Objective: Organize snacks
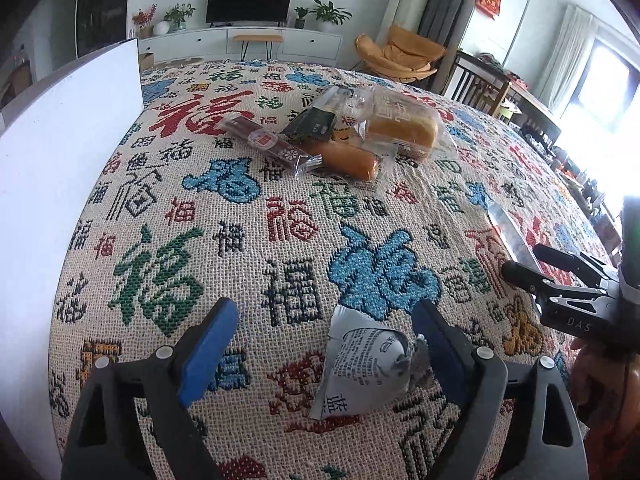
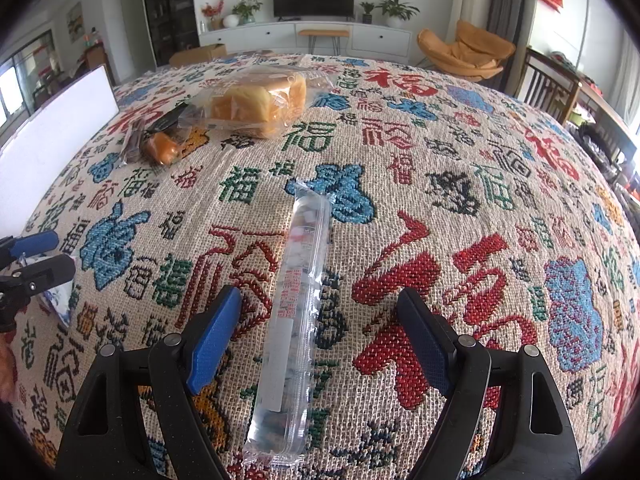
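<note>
Woven tablecloth [image 2: 460,208] bears long clear packet [image 2: 294,304], red print.

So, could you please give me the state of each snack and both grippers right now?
Left gripper: open, astride the white packet, pads not pressing.
White packet: sealed, crumpled, lying on the cloth.
Right gripper: open, astride the clear tube pack.
Clear tube pack: sealed, lying flat, lengthwise between the jaws.
Bread: bagged, in the far pile.
Sausage: wrapped, in the pile.
Brown bar: wrapped, overlapping the sausage.

Six wrapped snacks [image 1: 362,364], perhaps; two tools [image 2: 320,332].
</note>
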